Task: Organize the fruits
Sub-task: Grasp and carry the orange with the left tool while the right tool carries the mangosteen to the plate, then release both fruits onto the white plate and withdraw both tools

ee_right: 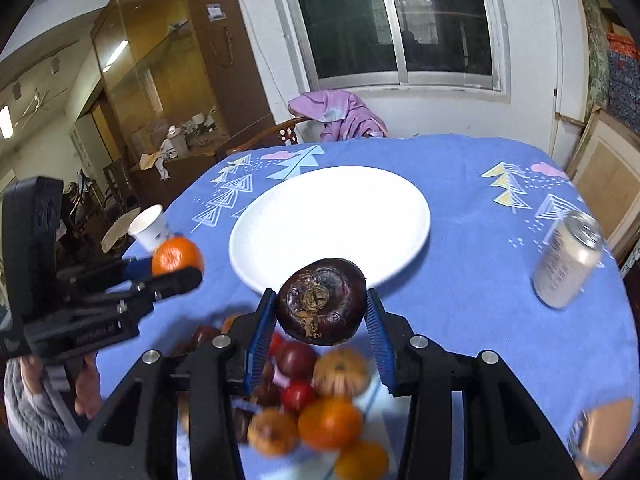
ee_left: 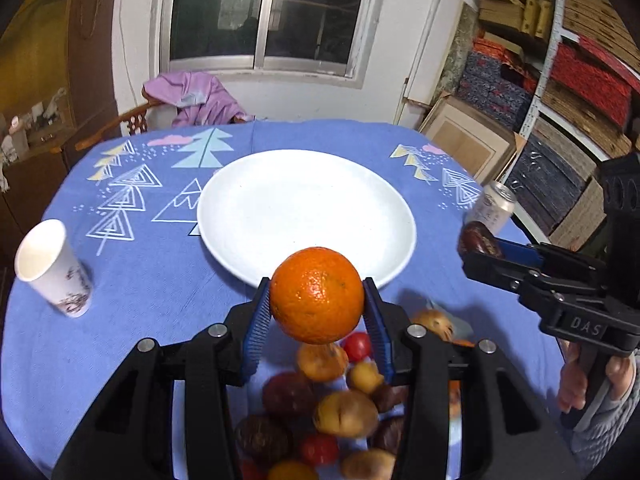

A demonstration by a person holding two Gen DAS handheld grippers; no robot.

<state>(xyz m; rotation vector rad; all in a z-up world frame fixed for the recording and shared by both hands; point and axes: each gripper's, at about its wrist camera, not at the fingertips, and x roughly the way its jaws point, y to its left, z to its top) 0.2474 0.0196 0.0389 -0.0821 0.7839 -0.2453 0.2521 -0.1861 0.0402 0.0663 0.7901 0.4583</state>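
Observation:
My left gripper (ee_left: 317, 300) is shut on an orange (ee_left: 317, 295) and holds it above the table, just short of the near rim of a bare white plate (ee_left: 288, 196). My right gripper (ee_right: 321, 309) is shut on a dark purple round fruit (ee_right: 321, 301), also raised near the plate's (ee_right: 332, 216) near rim. A pile of mixed fruits (ee_left: 344, 408) lies on the blue tablecloth below both grippers; it shows blurred in the right wrist view (ee_right: 320, 400). Each gripper shows in the other's view, the right (ee_left: 480, 248) and the left (ee_right: 176, 264).
A white paper cup (ee_left: 52, 268) stands at the table's left edge. A drink can (ee_right: 568, 260) stands at the right edge. A chair with a pink garment (ee_left: 200, 100) is behind the table. Stacked boxes on shelves (ee_left: 568, 80) are at the right.

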